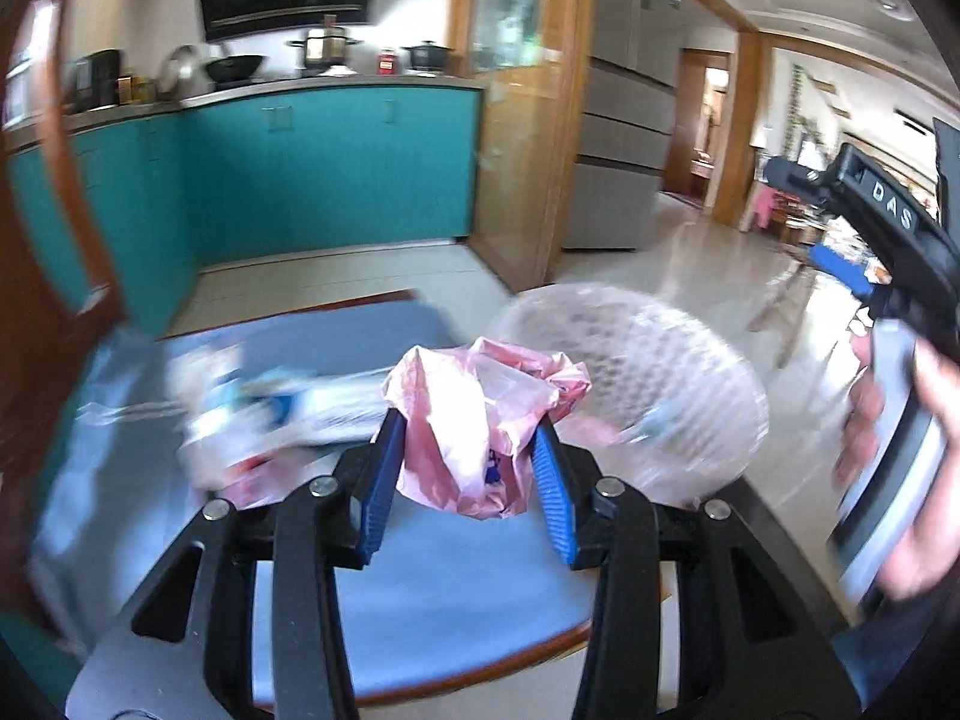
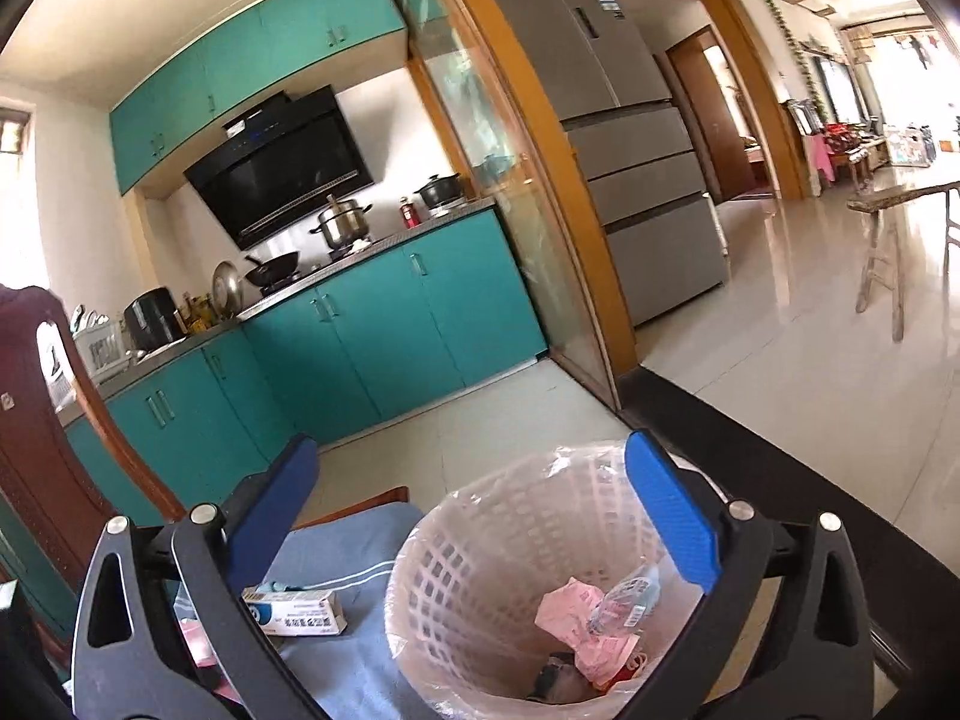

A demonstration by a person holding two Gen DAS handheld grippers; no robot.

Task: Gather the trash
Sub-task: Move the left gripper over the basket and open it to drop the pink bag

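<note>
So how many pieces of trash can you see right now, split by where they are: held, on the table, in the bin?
Held by left gripper: 1, pink plastic bag
On the table: 1, white carton
In the bin: 3 at least, pink wrapper, clear wrapper, dark item
Total: 5

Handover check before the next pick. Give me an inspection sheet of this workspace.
Surface: table under a blue cloth.
Job's things: pink bag in the left gripper; lined bin holding pink scraps.
Clutter: white box on the cloth beside the bin.
Grippers: left shut on the bag; right gripper open, empty, above the bin.
Cables: nothing seen.
Surroundings: teal cabinets, fridge, tiled floor.
</note>
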